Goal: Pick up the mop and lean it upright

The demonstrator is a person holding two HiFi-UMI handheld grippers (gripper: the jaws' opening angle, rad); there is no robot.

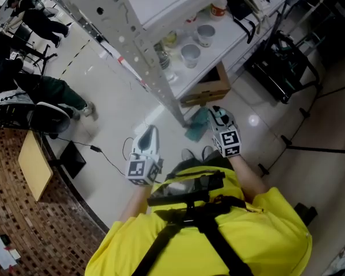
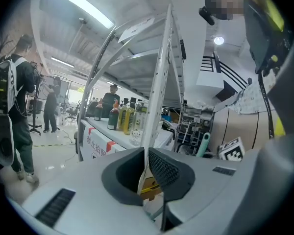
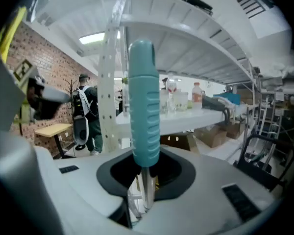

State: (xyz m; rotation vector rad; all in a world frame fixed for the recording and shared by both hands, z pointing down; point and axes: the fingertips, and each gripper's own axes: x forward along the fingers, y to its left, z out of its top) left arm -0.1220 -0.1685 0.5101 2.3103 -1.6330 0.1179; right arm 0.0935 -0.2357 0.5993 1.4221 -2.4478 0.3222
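Note:
The mop's teal ribbed handle grip (image 3: 144,106) stands upright straight ahead in the right gripper view, with its metal pole (image 3: 146,192) running down between the jaws. My right gripper (image 3: 146,180) is shut on that pole just under the grip. In the head view the right gripper (image 1: 219,119) sits beside a teal mop head (image 1: 195,125) on the floor at the foot of the shelf post. My left gripper (image 1: 147,144) hovers to the left, apart from the mop. The left gripper (image 2: 147,173) is shut with nothing in it, and its view shows the teal grip (image 2: 204,145) off to the right.
A white shelf rack with a perforated upright (image 1: 144,56) stands right in front, carrying cups (image 1: 191,55) and bottles (image 2: 122,115). A cardboard box (image 1: 210,88) sits under it. Black stands (image 1: 282,68) crowd the right; people, a cable (image 1: 103,157) and a wooden table (image 1: 34,163) are at left.

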